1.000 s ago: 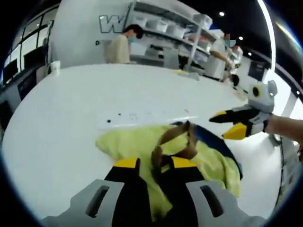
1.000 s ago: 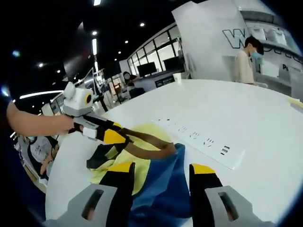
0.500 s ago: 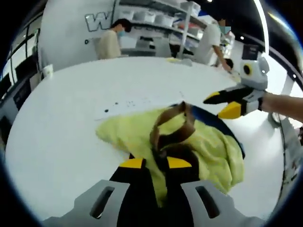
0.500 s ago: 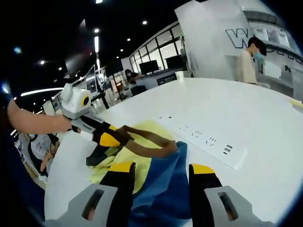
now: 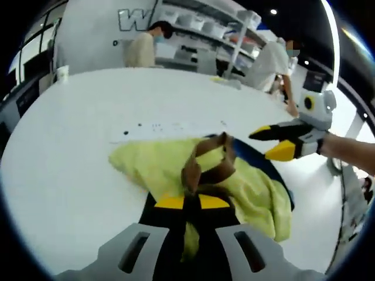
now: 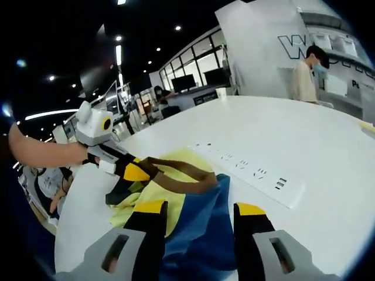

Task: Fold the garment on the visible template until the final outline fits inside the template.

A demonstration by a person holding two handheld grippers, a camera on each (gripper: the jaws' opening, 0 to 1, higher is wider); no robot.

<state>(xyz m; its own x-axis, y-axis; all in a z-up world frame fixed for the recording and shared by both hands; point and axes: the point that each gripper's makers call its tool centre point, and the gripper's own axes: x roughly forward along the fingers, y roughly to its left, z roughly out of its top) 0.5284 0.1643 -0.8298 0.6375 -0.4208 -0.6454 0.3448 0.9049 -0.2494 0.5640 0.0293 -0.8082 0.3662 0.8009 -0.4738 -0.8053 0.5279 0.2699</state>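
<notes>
Yellow cloth of the garment (image 5: 176, 170) lies crumpled on the white table (image 5: 76, 134); my left gripper (image 5: 185, 202) is clenched on its brown strap (image 5: 199, 167), and my right gripper (image 5: 275, 142) hangs beside, jaws apart.

In the right gripper view, my right gripper (image 6: 199, 209) stands released over the garment's blue part (image 6: 199, 228), near the template (image 6: 252, 172).

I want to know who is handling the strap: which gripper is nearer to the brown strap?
Left. The left gripper is shut on the brown strap, pinching it between its tips. The right gripper hangs open above the garment's far edge, apart from the strap.
</notes>
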